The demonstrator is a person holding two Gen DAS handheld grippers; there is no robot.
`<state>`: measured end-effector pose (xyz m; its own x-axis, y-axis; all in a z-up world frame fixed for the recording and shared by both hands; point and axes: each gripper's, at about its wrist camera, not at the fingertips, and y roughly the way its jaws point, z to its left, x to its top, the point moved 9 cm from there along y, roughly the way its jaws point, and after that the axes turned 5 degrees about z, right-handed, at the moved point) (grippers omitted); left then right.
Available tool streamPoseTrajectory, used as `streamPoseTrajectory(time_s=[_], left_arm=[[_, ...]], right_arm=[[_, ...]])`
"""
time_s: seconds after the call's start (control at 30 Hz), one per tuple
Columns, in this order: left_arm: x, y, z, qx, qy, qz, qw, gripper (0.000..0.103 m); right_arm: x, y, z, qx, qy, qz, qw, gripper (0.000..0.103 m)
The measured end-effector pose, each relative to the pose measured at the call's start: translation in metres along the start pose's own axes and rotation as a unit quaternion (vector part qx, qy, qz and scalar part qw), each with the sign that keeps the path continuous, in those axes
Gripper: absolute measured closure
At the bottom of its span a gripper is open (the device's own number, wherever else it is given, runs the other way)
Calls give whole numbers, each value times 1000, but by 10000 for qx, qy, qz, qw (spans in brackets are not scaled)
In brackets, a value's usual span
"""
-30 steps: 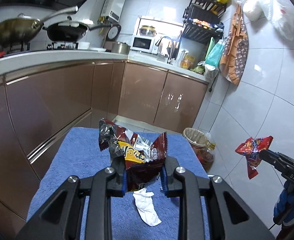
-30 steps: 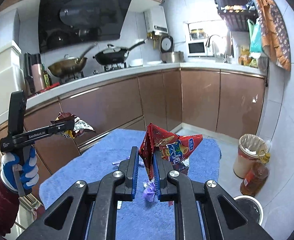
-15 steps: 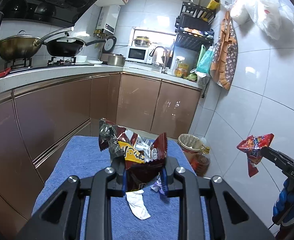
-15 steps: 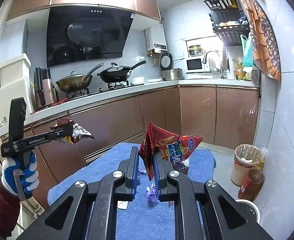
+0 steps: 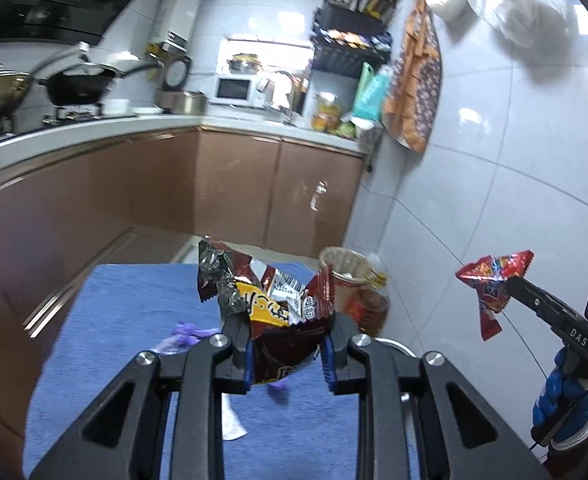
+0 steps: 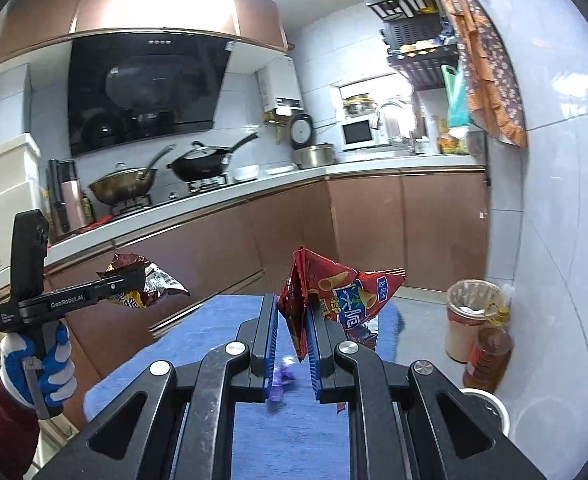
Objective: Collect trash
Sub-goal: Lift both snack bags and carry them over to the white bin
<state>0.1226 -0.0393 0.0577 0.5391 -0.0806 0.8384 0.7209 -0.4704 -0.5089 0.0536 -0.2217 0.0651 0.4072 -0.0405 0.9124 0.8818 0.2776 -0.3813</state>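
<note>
My left gripper (image 5: 288, 354) is shut on a crumpled dark brown snack bag (image 5: 270, 300) and holds it high above the blue-covered table (image 5: 126, 312). It also shows in the right wrist view (image 6: 142, 280). My right gripper (image 6: 292, 344) is shut on a red snack bag (image 6: 334, 296), also held up; it shows in the left wrist view (image 5: 490, 280). A purple wrapper (image 5: 184, 332) and a white crumpled paper (image 5: 232, 424) lie on the table below. The purple wrapper also shows in the right wrist view (image 6: 282, 378).
A lined waste bin (image 6: 470, 316) stands on the floor by the tiled wall, with an oil bottle (image 6: 488, 356) beside it and a round white-rimmed bin (image 6: 482, 410) nearer. Brown kitchen cabinets (image 5: 142, 184) run behind and left of the table.
Both grippers have risen with their bags still held. The left view has swung right, toward the wall and bins. The table litter sits lower in both views.
</note>
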Motion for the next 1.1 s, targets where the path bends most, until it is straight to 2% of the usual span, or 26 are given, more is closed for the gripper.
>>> streamPoseTrajectory(time_s=[0.27, 0.5, 0.63, 0.83, 1.1], left_arm=[[-15, 94, -79, -572, 424, 716, 9949, 80], [-40, 190, -142, -1023, 805, 1393, 9817, 80], [-55, 256, -173, -1218, 934, 1819, 9713, 80], [-85, 340, -203, -1365, 844, 2432, 9566, 79], [-115, 419, -241, -1336, 880, 2894, 9437, 78]], right_arm=[[-21, 15, -66, -421, 534, 190, 9975, 90], [-60, 51, -134, -916, 998, 624, 9888, 90], [-101, 85, -186, -1209, 1383, 1072, 9771, 90], [-154, 116, -252, -1531, 1850, 1594, 9576, 90], [-187, 140, -307, -1810, 2034, 1982, 9416, 89]])
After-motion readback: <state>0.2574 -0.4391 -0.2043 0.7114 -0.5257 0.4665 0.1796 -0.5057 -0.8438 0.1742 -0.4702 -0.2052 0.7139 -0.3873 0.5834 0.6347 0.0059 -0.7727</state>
